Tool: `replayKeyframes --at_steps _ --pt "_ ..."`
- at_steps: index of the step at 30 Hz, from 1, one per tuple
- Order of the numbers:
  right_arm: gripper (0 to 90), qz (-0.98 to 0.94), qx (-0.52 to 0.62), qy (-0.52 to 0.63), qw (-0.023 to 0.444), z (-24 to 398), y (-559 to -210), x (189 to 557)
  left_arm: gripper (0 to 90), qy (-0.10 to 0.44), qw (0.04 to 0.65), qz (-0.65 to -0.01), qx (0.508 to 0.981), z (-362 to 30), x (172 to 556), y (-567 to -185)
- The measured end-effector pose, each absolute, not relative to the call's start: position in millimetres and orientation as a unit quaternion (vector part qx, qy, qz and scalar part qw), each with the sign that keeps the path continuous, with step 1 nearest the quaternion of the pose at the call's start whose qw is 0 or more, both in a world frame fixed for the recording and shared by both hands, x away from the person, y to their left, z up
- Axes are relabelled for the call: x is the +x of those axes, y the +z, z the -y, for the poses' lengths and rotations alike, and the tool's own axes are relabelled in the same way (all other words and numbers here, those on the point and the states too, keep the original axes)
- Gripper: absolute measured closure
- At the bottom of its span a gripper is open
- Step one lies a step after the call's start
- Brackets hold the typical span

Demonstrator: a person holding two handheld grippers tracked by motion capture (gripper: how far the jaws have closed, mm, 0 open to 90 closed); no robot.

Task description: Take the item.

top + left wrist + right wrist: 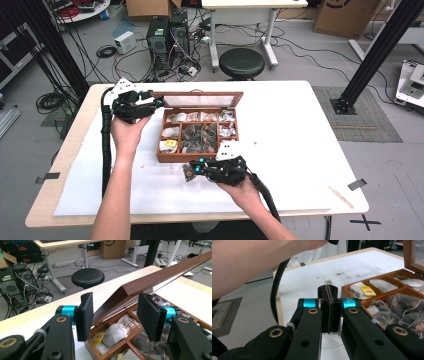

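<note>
Your left hand-held gripper (159, 103) stands at the back left corner of the wooden tea box (200, 156), its jaws partly open with the corner of the hinged lid (160, 277) between them. In the left gripper view the pads (86, 315) sit either side of that corner with air showing, so you look to be propping the lid rather than pinching it; most likely this keeps the compartments reachable for the other hand.

Your right hand-held gripper (191, 171) is on the near side of the box, just off its front wall and low over the white counter (295, 130). Its jaws are pressed fully together, and in the high view a small brownish tea bag (188, 174) sits right at the tips (whether it is pinched or merely lying there, the pictures don't settle; the right gripper view shows only a thin line between the pads).

The box is near the middle of the counter, nearly every compartment filled with bags, including a yellow-tagged one (367, 290) at the front left. Holding the bag clear of the box suggests you mean to set it on the counter.
</note>
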State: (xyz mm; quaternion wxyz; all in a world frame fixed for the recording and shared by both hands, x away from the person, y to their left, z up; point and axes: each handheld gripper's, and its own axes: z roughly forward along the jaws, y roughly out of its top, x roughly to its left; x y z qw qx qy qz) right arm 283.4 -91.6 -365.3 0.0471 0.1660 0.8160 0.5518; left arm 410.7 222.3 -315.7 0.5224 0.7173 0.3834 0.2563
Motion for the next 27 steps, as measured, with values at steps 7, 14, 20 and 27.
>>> replayKeyframes --at_steps 7,14,20,27 --pt "90.0 -0.82 0.169 0.545 0.045 91.0 -369.9 284.8 47.4 0.255 0.523 -0.383 0.717 -222.4 410.8 -316.1" --pt "87.1 -0.824 0.175 0.538 0.043 87.9 -374.4 285.9 47.4 0.256 0.523 -0.383 0.717 -222.3 410.6 -316.1" --pt "80.0 -0.823 0.177 0.537 0.046 88.7 -374.5 286.4 47.4 0.255 0.523 -0.384 0.717 -222.3 410.7 -316.4" --pt "73.3 -0.813 0.184 0.549 0.056 98.8 -368.3 288.5 47.4 0.256 0.523 -0.383 0.717 -222.4 410.5 -316.5"
